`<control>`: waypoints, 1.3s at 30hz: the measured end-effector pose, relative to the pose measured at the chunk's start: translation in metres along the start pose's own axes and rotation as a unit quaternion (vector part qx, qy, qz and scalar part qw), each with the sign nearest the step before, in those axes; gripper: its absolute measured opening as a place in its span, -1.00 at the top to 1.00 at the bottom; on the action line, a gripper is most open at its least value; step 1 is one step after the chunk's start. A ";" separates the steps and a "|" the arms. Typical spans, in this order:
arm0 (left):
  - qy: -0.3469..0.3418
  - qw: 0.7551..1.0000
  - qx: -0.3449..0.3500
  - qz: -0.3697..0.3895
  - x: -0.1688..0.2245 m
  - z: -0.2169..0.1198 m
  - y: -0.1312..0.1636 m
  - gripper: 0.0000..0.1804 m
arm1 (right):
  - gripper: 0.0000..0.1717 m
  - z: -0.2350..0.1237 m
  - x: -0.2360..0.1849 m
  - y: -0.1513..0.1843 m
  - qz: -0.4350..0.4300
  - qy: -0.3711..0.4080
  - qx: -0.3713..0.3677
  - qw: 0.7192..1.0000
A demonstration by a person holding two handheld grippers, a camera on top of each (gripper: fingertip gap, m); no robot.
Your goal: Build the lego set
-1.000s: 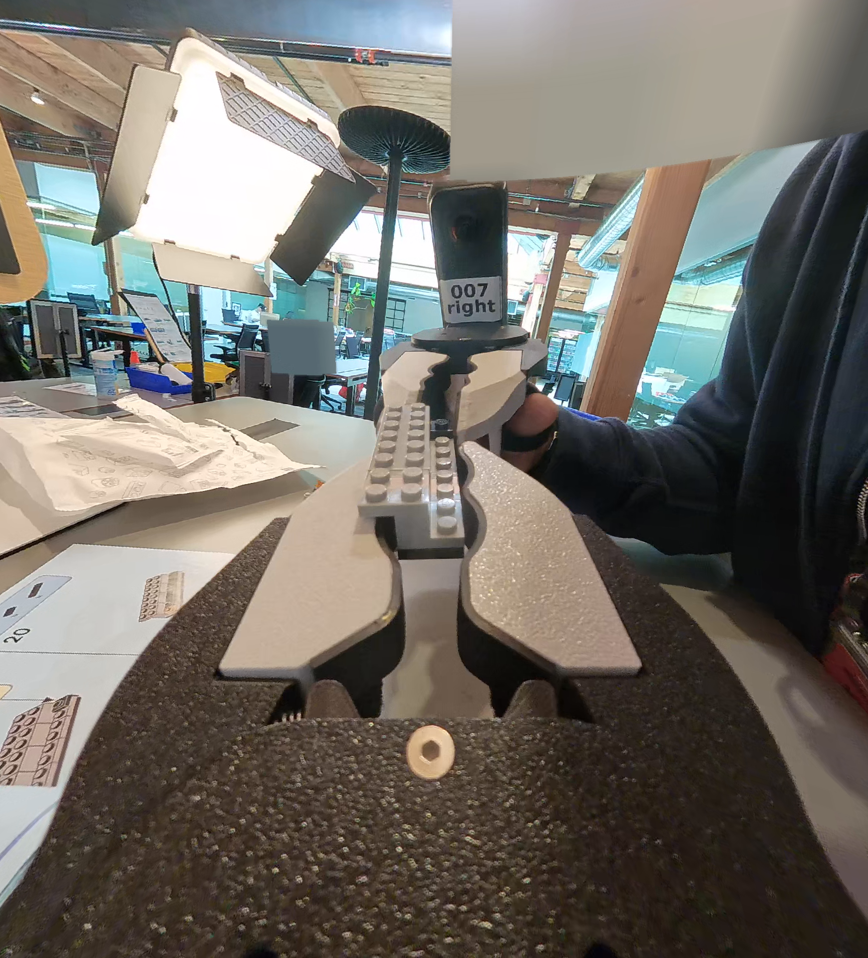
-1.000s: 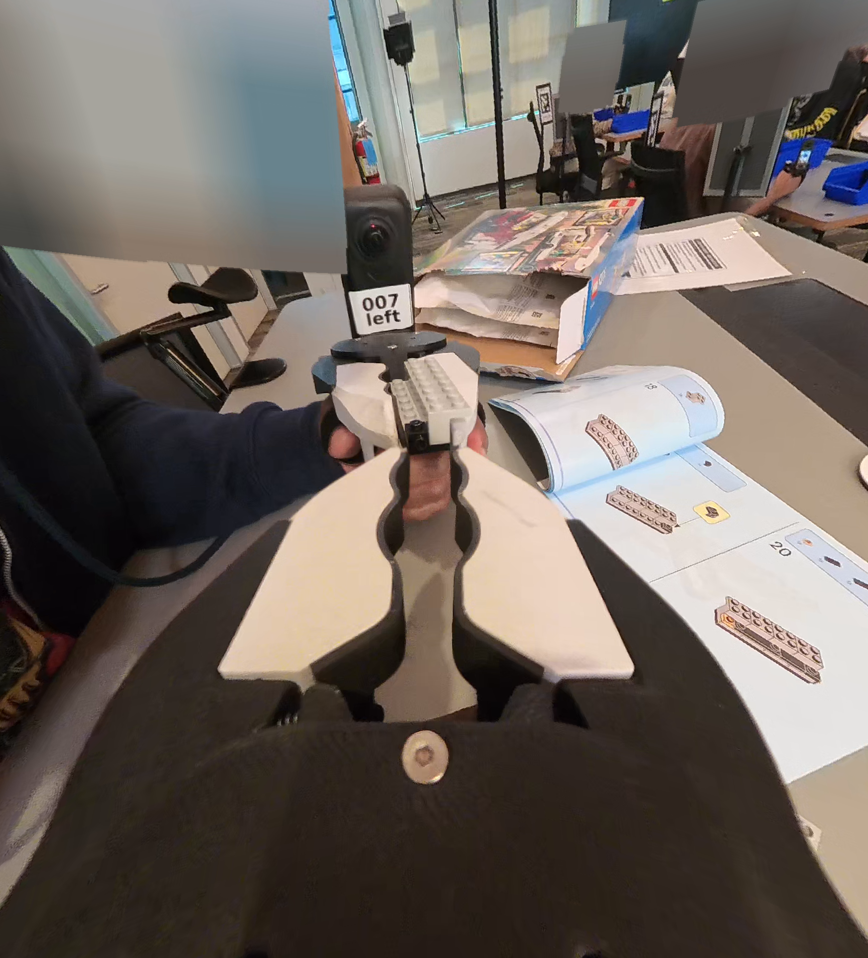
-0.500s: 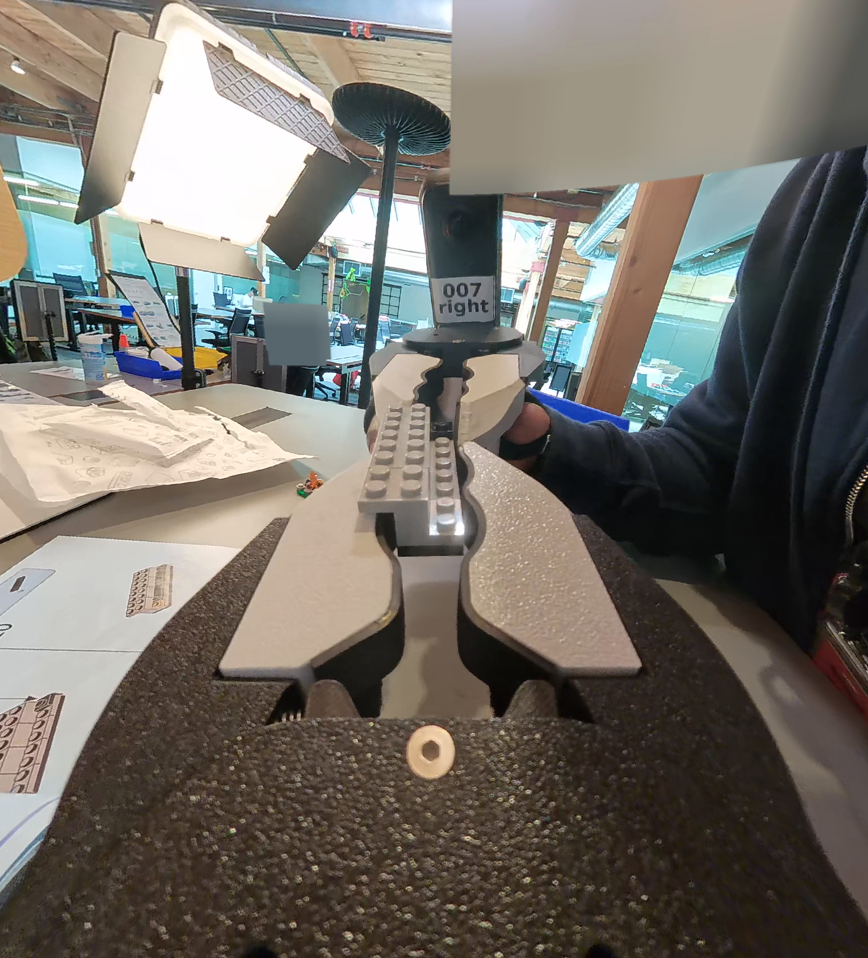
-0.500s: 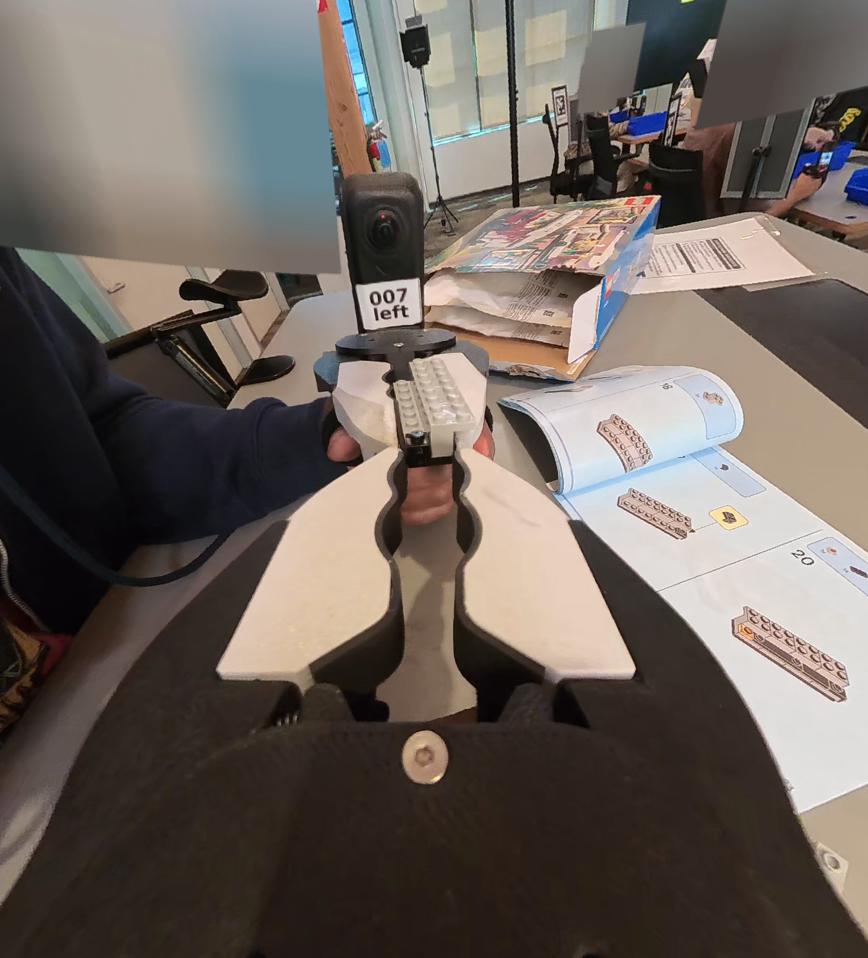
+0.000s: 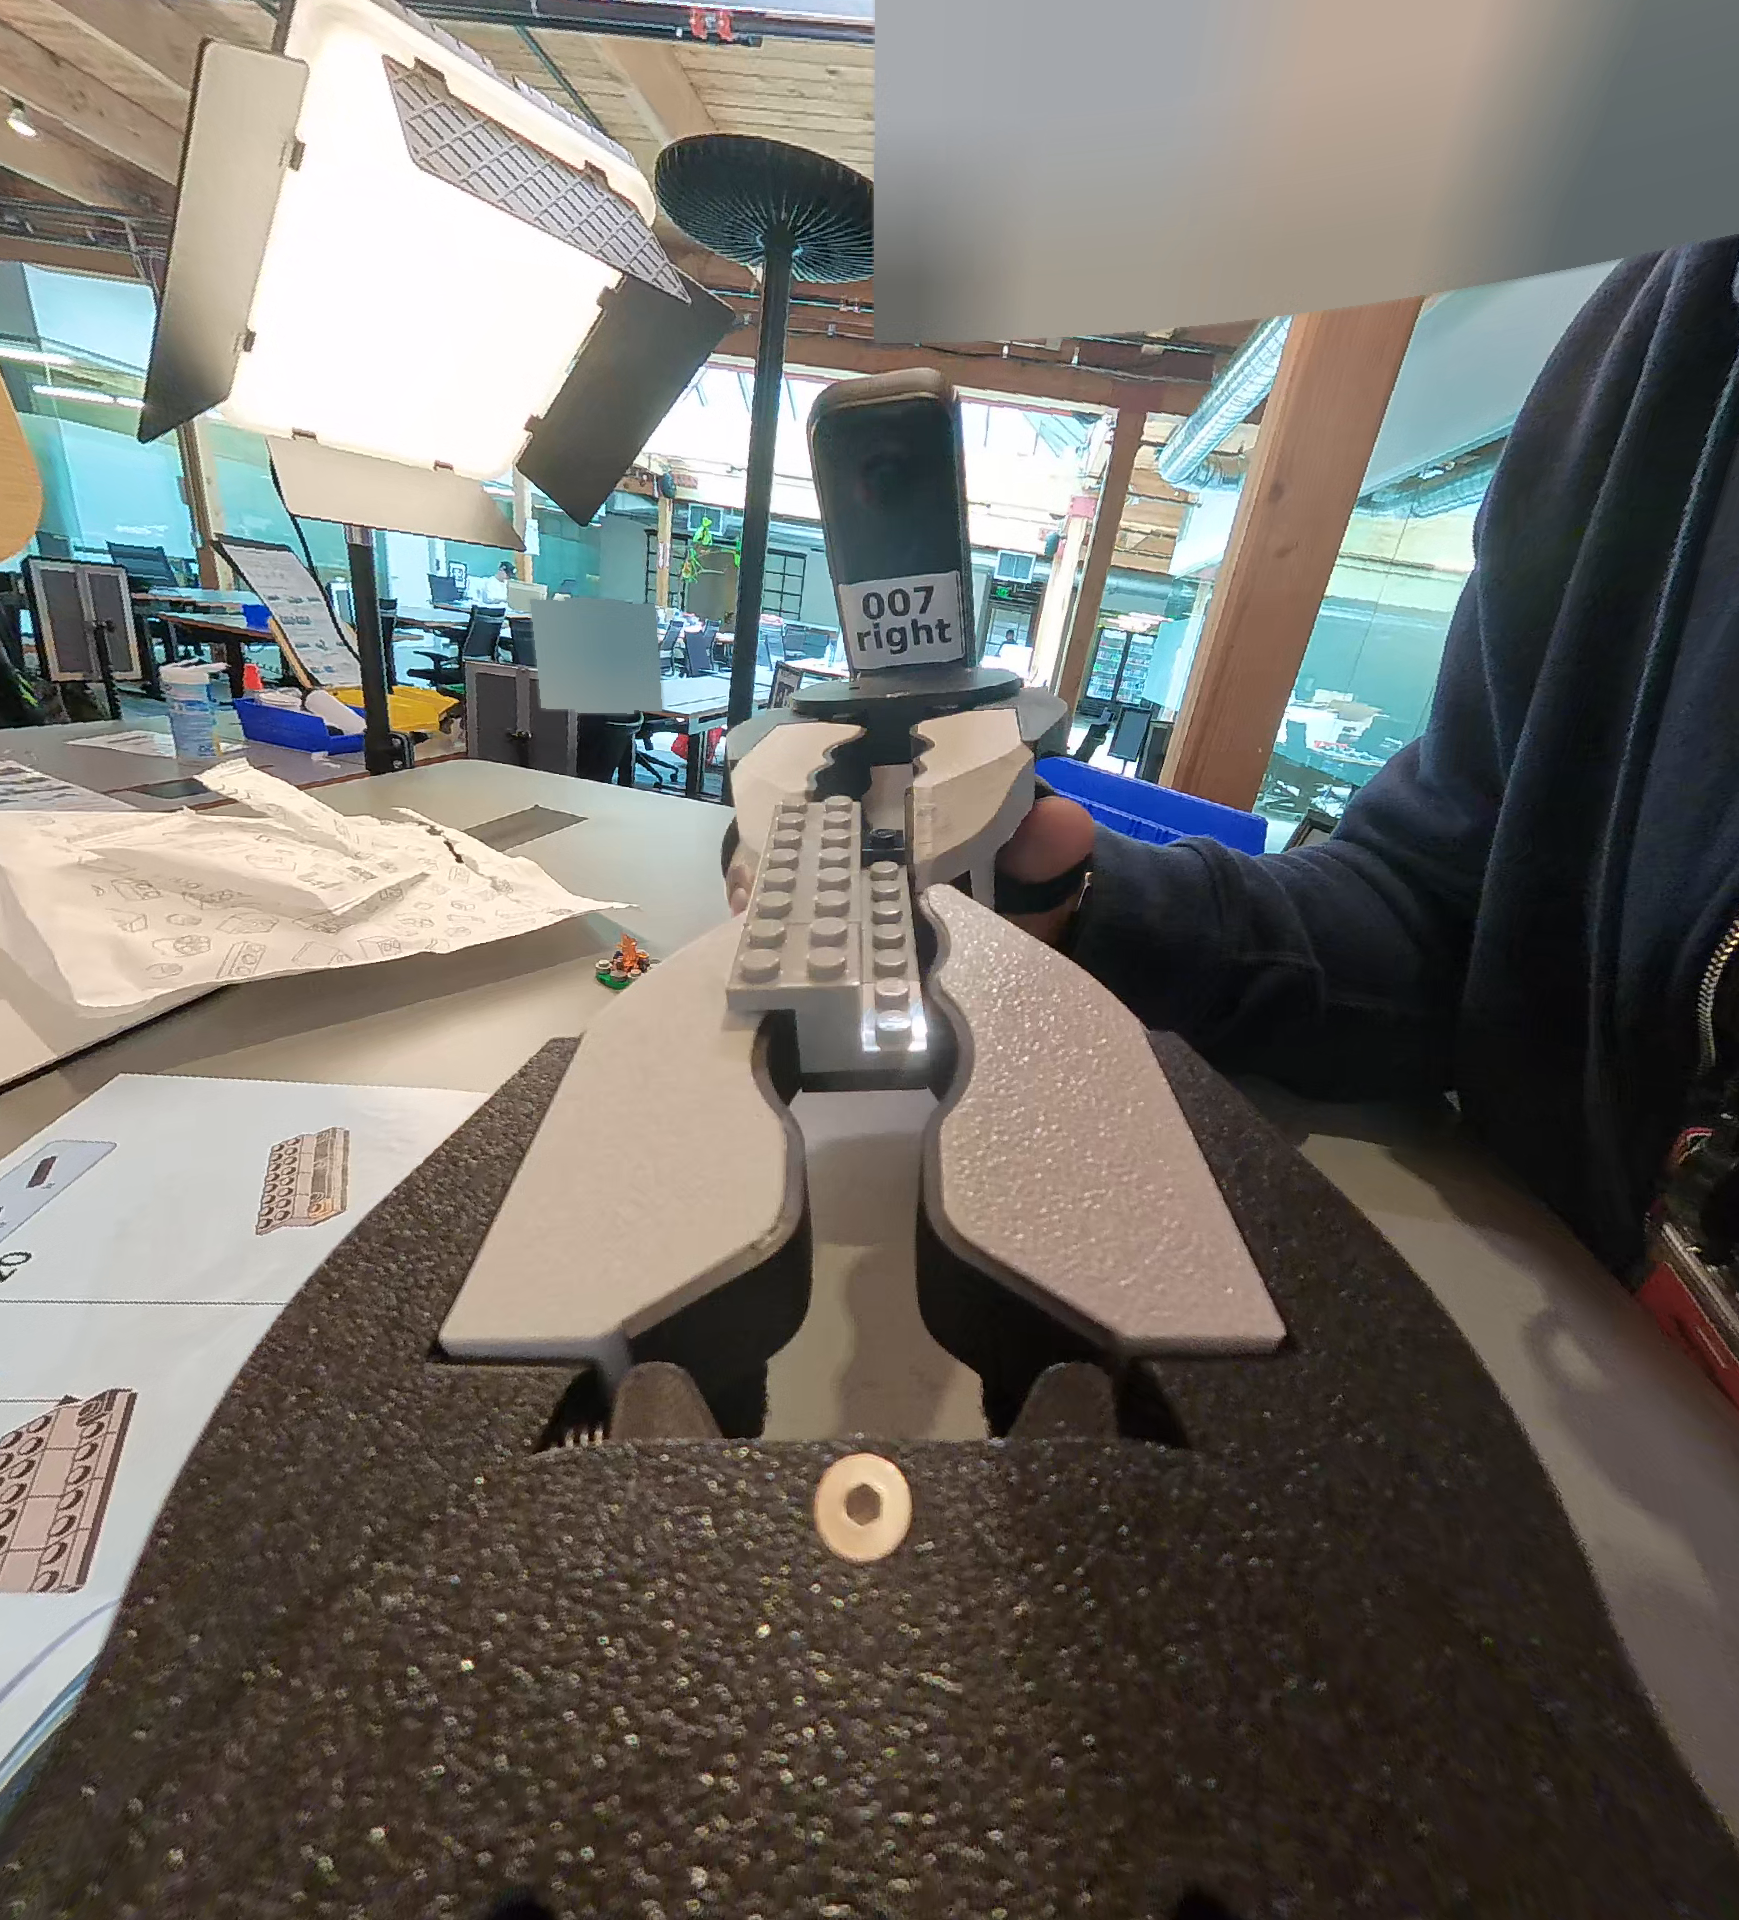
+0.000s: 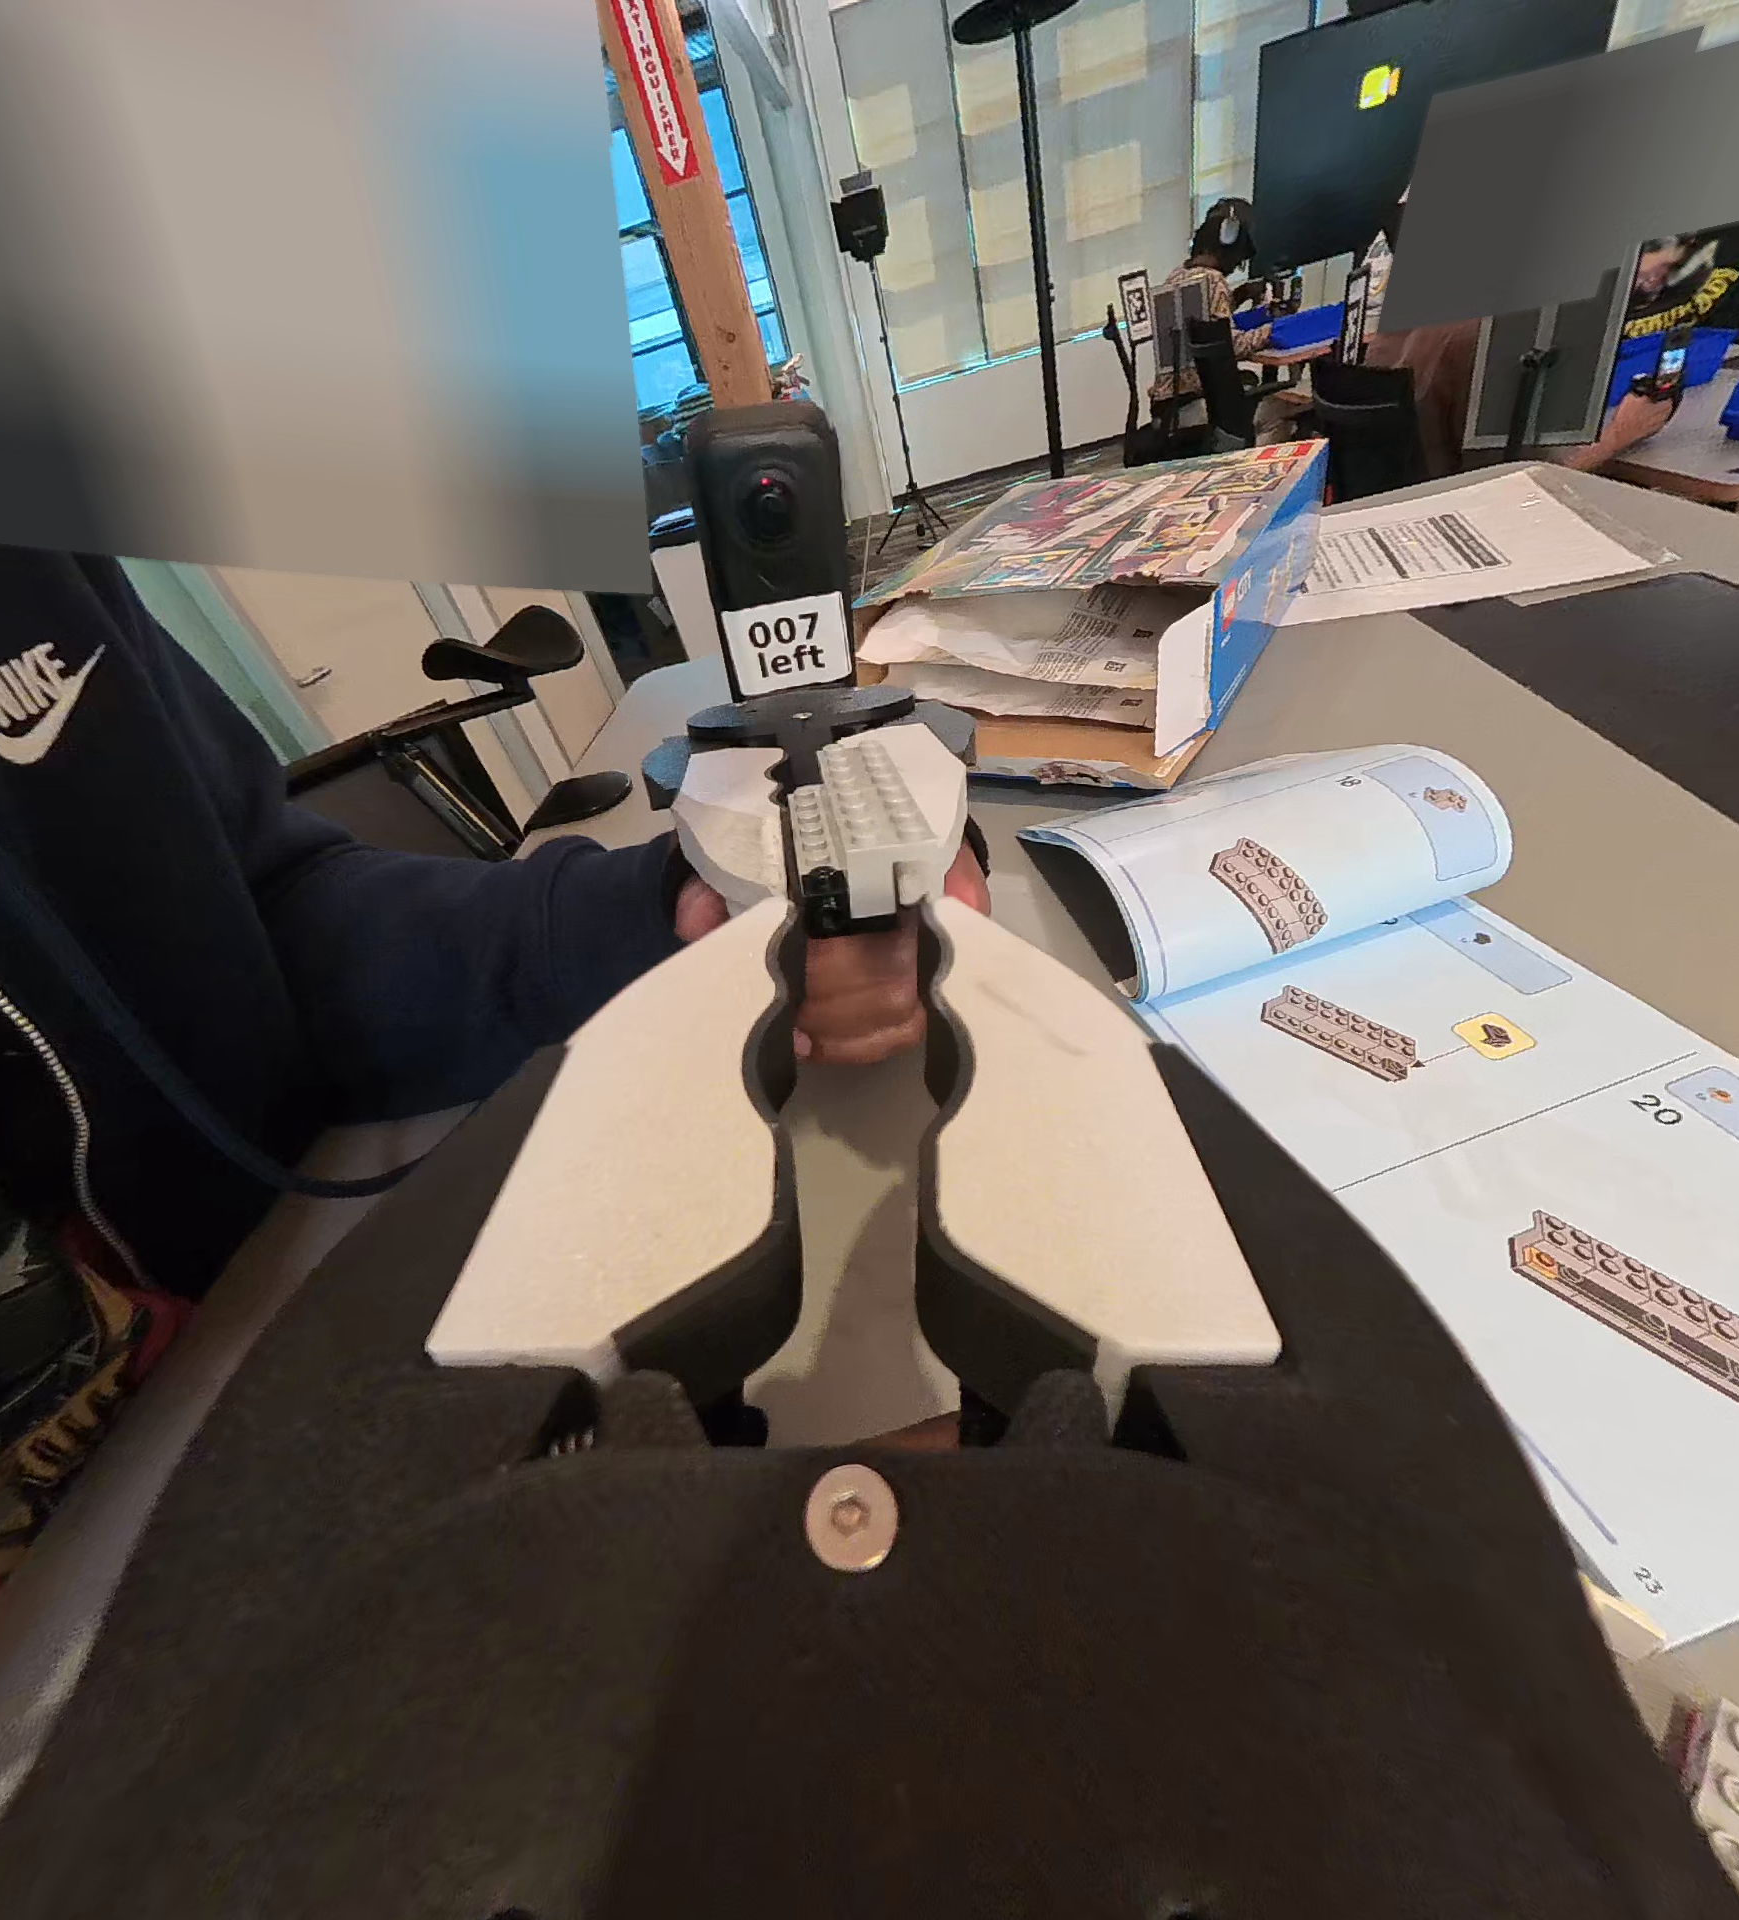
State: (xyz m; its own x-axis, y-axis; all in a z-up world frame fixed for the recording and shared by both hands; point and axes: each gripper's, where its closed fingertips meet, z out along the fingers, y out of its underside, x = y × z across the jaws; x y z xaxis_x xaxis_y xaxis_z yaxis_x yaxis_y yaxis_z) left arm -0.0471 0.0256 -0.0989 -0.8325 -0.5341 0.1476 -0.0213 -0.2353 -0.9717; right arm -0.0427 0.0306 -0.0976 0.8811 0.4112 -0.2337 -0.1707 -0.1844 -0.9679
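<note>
Left wrist view shows the left gripper [image 5: 849, 997] fingers clamped on a grey studded plastic brick assembly [image 5: 823, 914], lifted above the desk [image 5: 449, 997] so the right gripper [image 6: 860, 914], fingers narrowly parted and holding nothing, reaches its small black end piece [image 6: 821, 896].

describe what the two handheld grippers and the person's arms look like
Each gripper has a black, grainy body with a silver bolt and two wavy-edged, pale grey fingers. The right gripper and the left gripper each carry an upright black camera with a white label on a black disc. The sleeves are dark navy, on a zipped hoodie.
</note>
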 end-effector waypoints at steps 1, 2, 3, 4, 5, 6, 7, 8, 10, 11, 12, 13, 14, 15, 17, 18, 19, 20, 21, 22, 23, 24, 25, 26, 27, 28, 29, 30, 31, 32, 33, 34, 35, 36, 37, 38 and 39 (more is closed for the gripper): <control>0.000 1.000 -0.002 0.000 0.000 0.000 0.000 0.81 | 0.77 0.000 -0.001 0.000 0.000 -0.002 0.001 1.000; 0.001 1.000 -0.003 0.000 0.000 0.000 0.001 0.81 | 0.77 0.001 -0.002 0.000 0.001 -0.005 -0.001 1.000; 0.003 1.000 -0.005 0.001 0.001 0.001 0.001 0.81 | 0.77 0.001 -0.002 0.000 0.001 -0.007 -0.004 1.000; 0.003 1.000 -0.006 0.002 0.001 0.001 0.001 0.81 | 0.77 0.001 -0.003 0.001 0.001 -0.009 -0.007 1.000; 0.003 1.000 -0.007 0.003 0.001 0.001 0.002 0.81 | 0.77 0.002 -0.003 0.002 0.002 -0.011 -0.010 1.000; 0.004 1.000 -0.008 0.002 0.001 0.001 0.002 0.81 | 0.77 0.003 -0.004 0.003 0.003 -0.014 -0.012 1.000; 0.004 1.000 -0.008 0.002 0.001 0.001 0.002 0.81 | 0.77 0.003 -0.004 0.003 0.004 -0.015 -0.013 1.000; 0.006 1.000 -0.008 0.001 0.002 0.001 0.002 0.81 | 0.80 0.003 -0.004 0.003 0.002 -0.013 -0.012 1.000; 0.006 1.000 -0.007 -0.001 0.001 0.001 0.002 0.81 | 0.81 0.003 -0.003 0.003 0.000 -0.012 -0.011 1.000; 0.005 1.000 -0.008 -0.004 0.000 0.002 0.002 0.81 | 0.81 0.003 -0.002 0.003 -0.002 -0.010 -0.011 1.000; 0.004 1.000 -0.009 -0.008 0.000 0.002 0.002 0.81 | 0.81 0.002 -0.002 0.003 -0.006 -0.009 -0.010 1.000; 0.005 1.000 -0.010 -0.010 0.000 0.002 0.003 0.81 | 0.81 0.002 -0.002 0.003 -0.009 -0.009 -0.009 1.000; 0.005 1.000 -0.012 -0.010 0.000 0.002 0.003 0.81 | 0.81 0.001 -0.001 0.003 -0.011 -0.009 -0.008 1.000; 0.004 1.000 -0.013 -0.010 -0.001 0.003 0.003 0.81 | 0.81 0.000 -0.001 0.002 -0.011 -0.010 -0.006 1.000; 0.003 1.000 -0.013 -0.010 -0.001 0.003 0.004 0.81 | 0.81 -0.002 0.000 0.001 -0.010 -0.011 0.000 1.000; 0.002 1.000 -0.013 -0.010 -0.001 0.003 0.003 0.81 | 0.81 -0.003 0.000 0.001 -0.008 -0.013 0.003 1.000; 0.002 1.000 -0.012 -0.010 -0.001 0.003 0.003 0.81 | 0.81 -0.003 0.000 0.001 -0.006 -0.014 0.006 1.000; 0.001 1.000 -0.012 -0.010 -0.001 0.003 0.003 0.81 | 0.81 -0.003 0.000 0.001 -0.004 -0.015 0.008 1.000; 0.000 1.000 -0.012 -0.010 -0.001 0.003 0.003 0.81 | 0.81 -0.003 0.000 0.001 -0.003 -0.015 0.009 1.000; 0.000 1.000 -0.012 -0.010 -0.002 0.003 0.003 0.81 | 0.81 -0.004 0.000 0.001 -0.004 -0.015 0.010 1.000; -0.001 1.000 -0.013 -0.009 -0.002 0.003 0.004 0.81 | 0.81 -0.004 0.000 0.001 -0.004 -0.015 0.009 1.000; -0.002 1.000 -0.014 -0.009 -0.002 0.003 0.004 0.81 | 0.81 -0.004 0.001 0.002 -0.004 -0.015 0.009 1.000; -0.001 1.000 -0.015 -0.008 -0.002 0.003 0.004 0.81 | 0.81 -0.005 0.001 0.002 -0.005 -0.015 0.008 1.000; -0.002 1.000 -0.016 -0.008 -0.002 0.004 0.004 0.81 | 0.81 -0.005 0.001 0.002 -0.006 -0.014 0.008 1.000; -0.002 1.000 -0.016 -0.008 -0.002 0.004 0.004 0.81 | 0.81 -0.006 0.001 0.002 -0.007 -0.013 0.009 1.000; -0.003 1.000 -0.016 -0.007 -0.002 0.004 0.004 0.81 | 0.81 -0.007 0.001 0.002 -0.008 -0.013 0.010 1.000; -0.003 1.000 -0.016 -0.006 -0.002 0.004 0.004 0.81 | 0.81 -0.007 0.001 0.002 -0.008 -0.013 0.011 1.000; -0.004 1.000 -0.016 -0.004 -0.002 0.004 0.004 0.81 | 0.81 -0.007 0.001 0.002 -0.007 -0.013 0.012 1.000; -0.004 1.000 -0.017 -0.001 -0.002 0.003 0.004 0.81 | 0.81 -0.007 0.001 0.002 -0.007 -0.013 0.014 1.000; -0.005 1.000 -0.017 0.002 -0.002 0.003 0.004 0.81 | 0.81 -0.007 0.001 0.002 -0.007 -0.013 0.014 1.000; -0.007 1.000 -0.018 0.006 -0.002 0.003 0.004 0.81 | 0.81 -0.007 0.001 0.002 -0.008 -0.012 0.014 1.000; -0.008 1.000 -0.019 0.009 -0.002 0.003 0.004 0.81 | 0.81 -0.007 0.001 0.002 -0.009 -0.011 0.013 1.000; -0.009 1.000 -0.020 0.011 -0.003 0.003 0.004 0.81 | 0.81 -0.007 0.002 0.002 -0.011 -0.011 0.013 1.000; -0.010 1.000 -0.019 0.011 -0.003 0.003 0.004 0.81 | 0.81 -0.007 0.002 0.002 -0.011 -0.010 0.014 1.000; -0.010 1.000 -0.018 0.011 -0.003 0.003 0.004 0.81 | 0.81 -0.007 0.002 0.002 -0.011 -0.010 0.016 1.000; -0.010 1.000 -0.016 0.009 -0.003 0.003 0.003 0.81 | 0.81 -0.007 0.002 0.002 -0.010 -0.010 0.017 1.000; -0.009 1.000 -0.015 0.007 -0.003 0.003 0.003 0.81 | 0.81 -0.007 0.002 0.002 -0.010 -0.010 0.019 1.000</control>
State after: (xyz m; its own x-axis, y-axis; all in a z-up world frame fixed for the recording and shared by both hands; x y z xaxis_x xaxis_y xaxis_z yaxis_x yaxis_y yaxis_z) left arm -0.0429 0.0239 -0.1017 -0.8225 -0.5519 0.1377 -0.0268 -0.2042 -0.9786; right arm -0.0382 0.0245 -0.0992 0.8755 0.4319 -0.2166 -0.1712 -0.1419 -0.9750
